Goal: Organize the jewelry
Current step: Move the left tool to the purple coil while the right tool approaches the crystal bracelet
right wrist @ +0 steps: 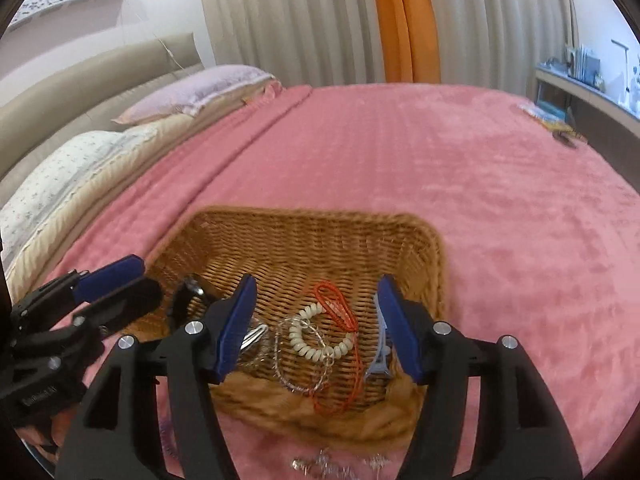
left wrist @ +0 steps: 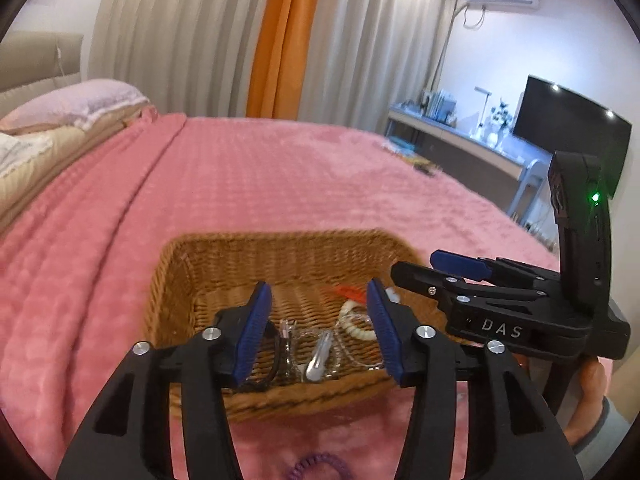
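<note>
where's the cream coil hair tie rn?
Right wrist view: the cream coil hair tie lies inside the wicker basket, near its front, just left of the orange loop and overlapping a clear bead bracelet.

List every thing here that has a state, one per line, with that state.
left gripper: open, empty, over the basket
right gripper: open, empty, over the basket
wicker basket: upright on the pink blanket, holding accessories
cream spiral hair tie: in the basket
red cord: in the basket
purple spiral hair tie: outside the basket, on the blanket
television: off
curtains: drawn
</note>
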Action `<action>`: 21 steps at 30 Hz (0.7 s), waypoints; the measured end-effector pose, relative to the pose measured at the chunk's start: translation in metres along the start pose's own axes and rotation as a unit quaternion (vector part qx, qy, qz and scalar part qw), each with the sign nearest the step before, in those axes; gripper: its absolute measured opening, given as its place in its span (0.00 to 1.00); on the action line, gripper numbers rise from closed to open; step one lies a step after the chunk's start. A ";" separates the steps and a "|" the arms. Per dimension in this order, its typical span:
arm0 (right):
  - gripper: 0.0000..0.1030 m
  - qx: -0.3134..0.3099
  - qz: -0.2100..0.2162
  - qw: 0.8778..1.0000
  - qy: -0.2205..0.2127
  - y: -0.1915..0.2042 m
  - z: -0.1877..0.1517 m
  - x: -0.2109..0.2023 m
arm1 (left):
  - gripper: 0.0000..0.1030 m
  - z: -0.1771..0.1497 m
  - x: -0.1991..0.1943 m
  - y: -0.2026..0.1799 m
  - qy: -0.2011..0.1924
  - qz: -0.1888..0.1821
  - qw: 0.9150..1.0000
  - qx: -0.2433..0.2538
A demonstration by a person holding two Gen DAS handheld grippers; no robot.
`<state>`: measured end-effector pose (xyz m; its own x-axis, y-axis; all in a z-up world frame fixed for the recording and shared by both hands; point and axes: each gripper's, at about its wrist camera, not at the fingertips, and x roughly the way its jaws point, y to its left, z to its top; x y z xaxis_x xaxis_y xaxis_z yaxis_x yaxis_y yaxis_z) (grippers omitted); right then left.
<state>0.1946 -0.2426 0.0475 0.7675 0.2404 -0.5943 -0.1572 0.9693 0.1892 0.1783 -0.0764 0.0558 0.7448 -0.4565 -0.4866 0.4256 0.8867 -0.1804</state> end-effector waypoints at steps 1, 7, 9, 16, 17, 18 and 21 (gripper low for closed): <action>0.58 -0.002 0.002 1.000 -0.007 0.001 0.002 -0.008 | 0.51 0.001 -0.009 -0.002 -0.007 0.000 1.000 0.001; 0.58 -0.022 -0.005 0.999 -0.038 0.002 -0.003 -0.071 | 0.59 -0.003 -0.072 -0.015 -0.055 0.003 0.998 0.010; 0.58 -0.020 -0.009 0.999 -0.031 -0.002 -0.011 -0.078 | 0.60 -0.011 -0.089 -0.013 -0.063 0.002 0.998 -0.002; 0.58 0.014 -0.025 0.999 0.042 -0.028 -0.069 -0.059 | 0.72 -0.047 -0.096 0.009 -0.035 0.026 0.997 -0.056; 0.58 0.023 -0.025 0.998 0.052 -0.033 -0.075 -0.053 | 0.72 -0.051 -0.090 0.013 -0.026 0.028 0.997 -0.062; 0.57 0.031 -0.025 0.997 0.064 -0.037 -0.080 -0.046 | 0.72 -0.057 -0.083 0.018 -0.011 0.030 0.997 -0.071; 0.50 0.057 -0.010 0.994 0.096 -0.049 -0.093 -0.025 | 0.72 -0.071 -0.064 0.026 0.022 0.031 0.996 -0.081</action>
<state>0.1249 -0.2910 -0.0195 0.6349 0.2383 -0.7349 -0.0635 0.9641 0.2577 0.1050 -0.0188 0.0218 0.7429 -0.3993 -0.5373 0.2877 0.9152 -0.2823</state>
